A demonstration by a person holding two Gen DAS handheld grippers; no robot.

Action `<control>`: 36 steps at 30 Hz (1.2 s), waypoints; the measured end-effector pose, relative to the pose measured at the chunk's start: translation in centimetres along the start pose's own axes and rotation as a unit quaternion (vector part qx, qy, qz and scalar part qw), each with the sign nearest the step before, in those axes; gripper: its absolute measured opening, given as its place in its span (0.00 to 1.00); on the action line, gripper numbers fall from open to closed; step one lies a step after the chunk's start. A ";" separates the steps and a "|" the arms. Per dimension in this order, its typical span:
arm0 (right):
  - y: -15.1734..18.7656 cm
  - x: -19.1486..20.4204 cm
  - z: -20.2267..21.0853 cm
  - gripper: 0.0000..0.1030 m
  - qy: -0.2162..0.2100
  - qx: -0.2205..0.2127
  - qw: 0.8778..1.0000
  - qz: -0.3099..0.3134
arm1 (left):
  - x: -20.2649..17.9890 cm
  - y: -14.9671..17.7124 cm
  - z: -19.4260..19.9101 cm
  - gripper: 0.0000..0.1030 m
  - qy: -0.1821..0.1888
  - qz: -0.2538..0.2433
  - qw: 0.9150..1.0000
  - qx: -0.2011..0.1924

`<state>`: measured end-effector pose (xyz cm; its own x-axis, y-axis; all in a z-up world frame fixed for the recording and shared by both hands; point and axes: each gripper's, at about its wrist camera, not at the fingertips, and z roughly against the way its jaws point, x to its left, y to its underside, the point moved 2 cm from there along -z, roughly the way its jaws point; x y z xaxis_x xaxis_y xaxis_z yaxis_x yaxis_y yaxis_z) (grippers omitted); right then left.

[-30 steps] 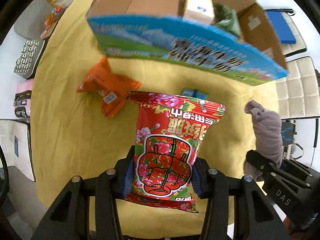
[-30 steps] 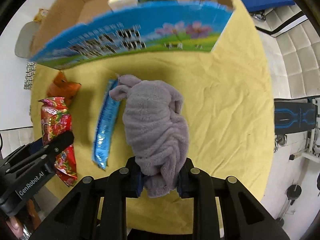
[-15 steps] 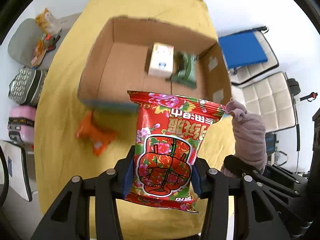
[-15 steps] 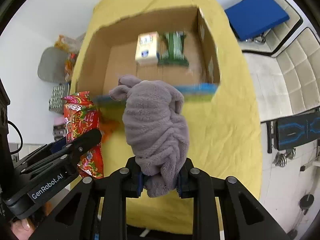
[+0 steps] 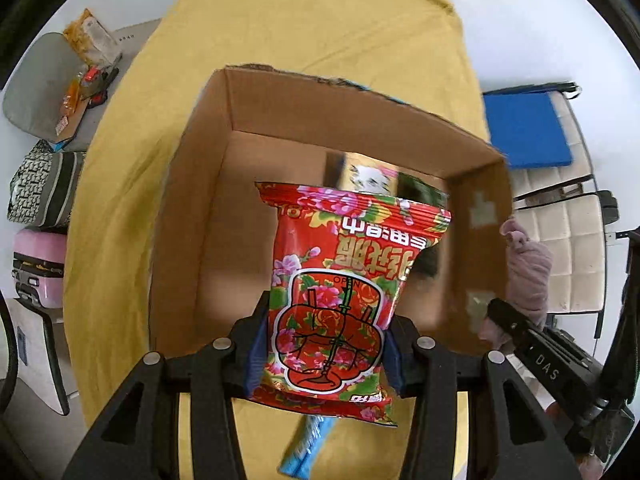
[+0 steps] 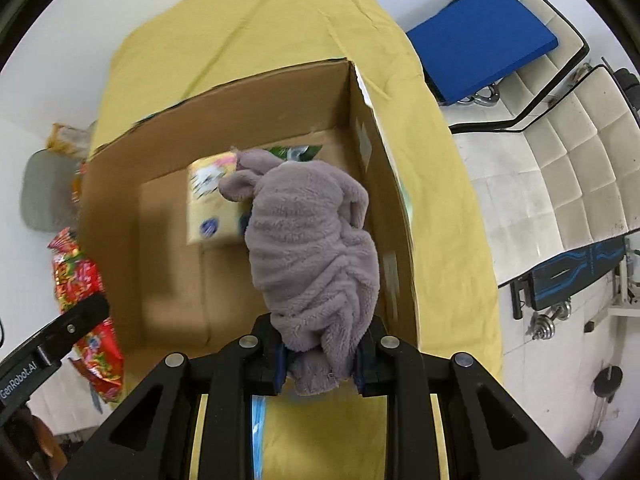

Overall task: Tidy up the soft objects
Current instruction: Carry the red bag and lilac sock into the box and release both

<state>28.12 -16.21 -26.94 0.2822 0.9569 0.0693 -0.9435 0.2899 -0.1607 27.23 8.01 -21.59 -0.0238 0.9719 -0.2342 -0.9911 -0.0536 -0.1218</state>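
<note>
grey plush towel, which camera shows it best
The right wrist view: the grey plush towel fills the centre, clamped in the right gripper above the cardboard box. The left wrist view shows only a sliver of it at the right edge, beyond the red snack bag.

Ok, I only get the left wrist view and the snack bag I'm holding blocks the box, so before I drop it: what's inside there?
Observer: A yellow tissue pack lies on the floor of the cardboard box, toward the far wall.
Operator: Anything else?
Observer: A green packet beside it, mostly hidden.
Operator: And the right gripper?
Observer: Its fingers clamp a gray plush towel above the box's right side.
</note>
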 end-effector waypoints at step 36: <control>-4.2 3.6 -4.2 1.00 0.032 0.002 0.998 0.051 | 0.8 -5.2 -4.1 0.93 -0.072 -0.027 0.997 0.013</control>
<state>33.86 -13.86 -30.20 0.1957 0.9806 -0.0097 -0.9682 0.1916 -0.1607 32.90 8.16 -25.07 0.0137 0.9961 -0.0866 -0.9944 0.0045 -0.1051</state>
